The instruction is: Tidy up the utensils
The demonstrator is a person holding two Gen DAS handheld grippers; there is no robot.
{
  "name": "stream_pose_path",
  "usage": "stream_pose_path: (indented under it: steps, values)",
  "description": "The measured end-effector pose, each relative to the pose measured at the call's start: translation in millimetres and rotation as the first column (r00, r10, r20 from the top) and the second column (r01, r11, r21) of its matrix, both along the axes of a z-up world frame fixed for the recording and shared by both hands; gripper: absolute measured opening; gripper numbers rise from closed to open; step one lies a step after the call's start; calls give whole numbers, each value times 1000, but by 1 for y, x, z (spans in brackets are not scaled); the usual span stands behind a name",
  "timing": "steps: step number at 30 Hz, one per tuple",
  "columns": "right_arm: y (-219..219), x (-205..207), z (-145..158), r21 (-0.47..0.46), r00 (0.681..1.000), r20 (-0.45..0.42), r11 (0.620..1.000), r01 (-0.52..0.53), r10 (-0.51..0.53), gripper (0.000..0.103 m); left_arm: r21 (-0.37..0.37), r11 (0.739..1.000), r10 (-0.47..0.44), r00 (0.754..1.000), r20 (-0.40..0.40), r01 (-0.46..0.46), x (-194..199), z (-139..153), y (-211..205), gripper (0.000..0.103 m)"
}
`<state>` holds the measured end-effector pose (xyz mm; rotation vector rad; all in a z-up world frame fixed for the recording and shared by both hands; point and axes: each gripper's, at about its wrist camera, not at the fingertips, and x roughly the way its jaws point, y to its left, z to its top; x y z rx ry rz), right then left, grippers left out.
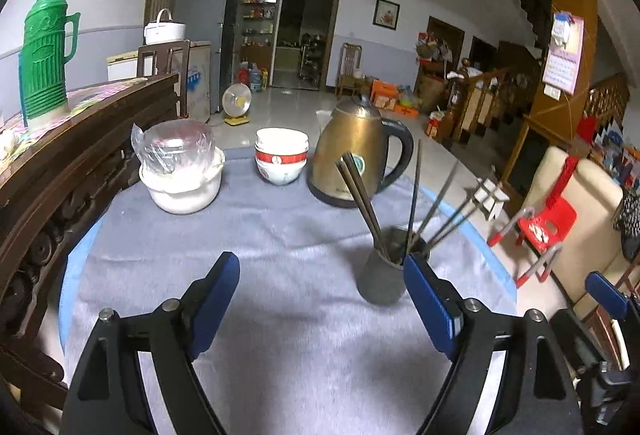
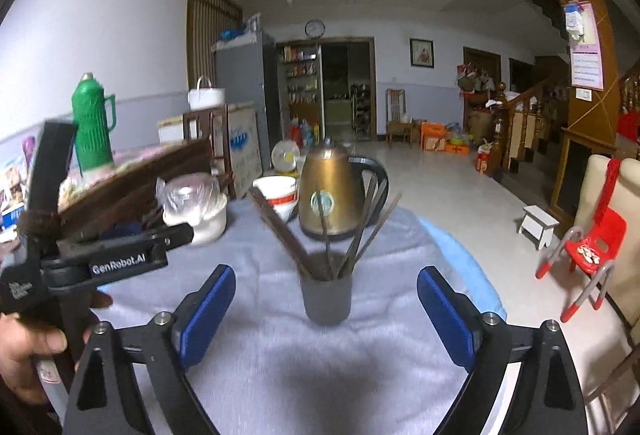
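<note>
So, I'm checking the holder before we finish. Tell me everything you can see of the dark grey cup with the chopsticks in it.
The dark grey cylindrical cup looks matte, perhaps stone or ceramic, with no handle. It stands upright on the grey fleecy tablecloth, in front of the brass-coloured electric kettle and apart from it. Several long dark chopsticks stand in it, fanned out and leaning on its rim. Neither gripper touches it.

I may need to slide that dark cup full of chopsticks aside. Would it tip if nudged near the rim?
Probably yes. The dark cup is narrow and upright, and the chopsticks lean far out above its rim, likely making it top-heavy. It stands on a soft grey cloth that may drag at its base. Pushing low looks safer.
</note>
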<state>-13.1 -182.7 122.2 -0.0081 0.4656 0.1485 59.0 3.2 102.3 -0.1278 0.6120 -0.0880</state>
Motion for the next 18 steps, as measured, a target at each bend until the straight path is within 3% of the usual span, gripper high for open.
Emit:
stream_pose_path:
  steps: [8,18]
  values:
    - [-5,1,-6,-20,999,-22,1000,22,-22,100,15,1000,2,1000,-16,-2,-6,-1,-2,87]
    - [-10,6,-6,-36,998,-31,998,54,-55,100,39,999,-5,1000,11,4,-8,2,-8,100]
